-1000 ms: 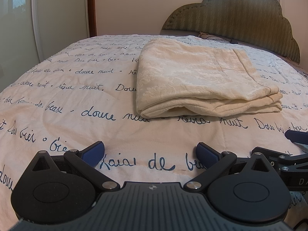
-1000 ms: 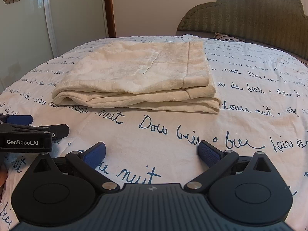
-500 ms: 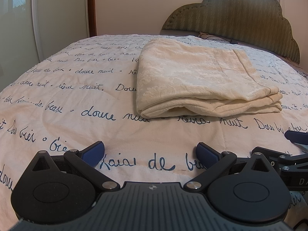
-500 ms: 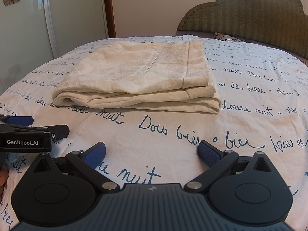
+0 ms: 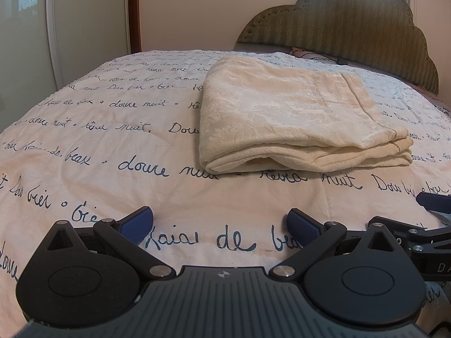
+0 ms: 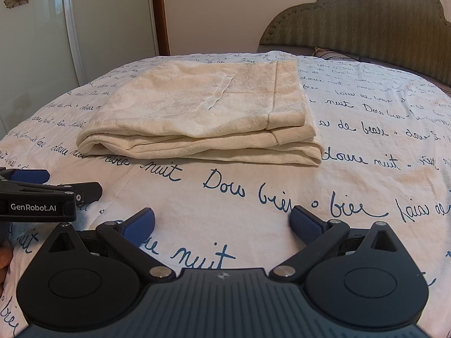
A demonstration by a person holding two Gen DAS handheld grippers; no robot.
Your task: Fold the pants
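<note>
pants (image 5: pixel 293 118) cream woven cloth, matt, embossed floral texture, bedspread (image 5: pixel 112 146) soft matt cotton, headboard (image 5: pixel 352 25) ribbed olive fabric

**Your matched black grippers, blue at the tips**

Your left gripper (image 5: pixel 220 225) and right gripper (image 6: pixel 222 224) share black linkage arms, round hubs, silver pivot screws, a ribbed grey housing and textured blue pads (image 6: pixel 139 226). White "GenRobot.AI" lettering marks the left unit's side.

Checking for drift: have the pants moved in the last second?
No. The pants sit at the same spot against the bedspread's printed words in both views.
</note>
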